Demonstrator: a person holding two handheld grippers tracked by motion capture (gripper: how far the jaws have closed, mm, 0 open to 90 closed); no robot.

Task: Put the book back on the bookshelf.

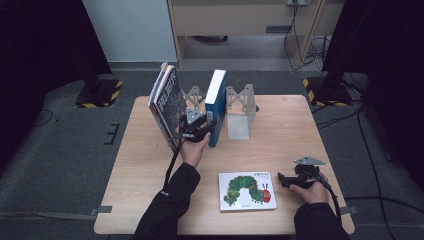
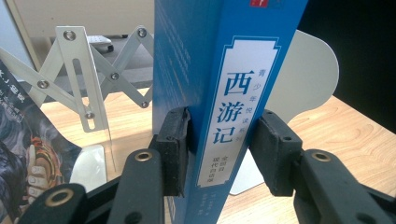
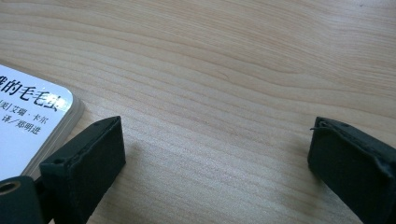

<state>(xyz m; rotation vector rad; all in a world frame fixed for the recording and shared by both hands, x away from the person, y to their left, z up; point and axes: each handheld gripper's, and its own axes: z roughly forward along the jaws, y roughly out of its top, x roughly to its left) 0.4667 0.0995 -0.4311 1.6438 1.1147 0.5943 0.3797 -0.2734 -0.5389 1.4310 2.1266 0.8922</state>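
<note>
Two hands work the wooden table [image 1: 280, 130]. The left hand [image 1: 194, 149] reaches forward from an outstretched forearm, its left gripper [image 2: 219, 140] level and clenched on the spine of the blue book [image 2: 224, 93], which stands upright in the metal book rack [image 1: 239, 107], beside leaning books [image 1: 167, 102]. The right hand [image 1: 312, 190] rests low near the table's edge; the right gripper [image 3: 215, 154] lies spread wide, grasping nothing, beside the flat caterpillar book [image 1: 246, 191].

High view: above the near edge, facing forward and down on the whole table [image 1: 150, 165]. Left gripper view: close on the blue book [image 2: 224, 93]. Right gripper view: low over the tabletop, probably beside the picture book [image 3: 28, 116].
</note>
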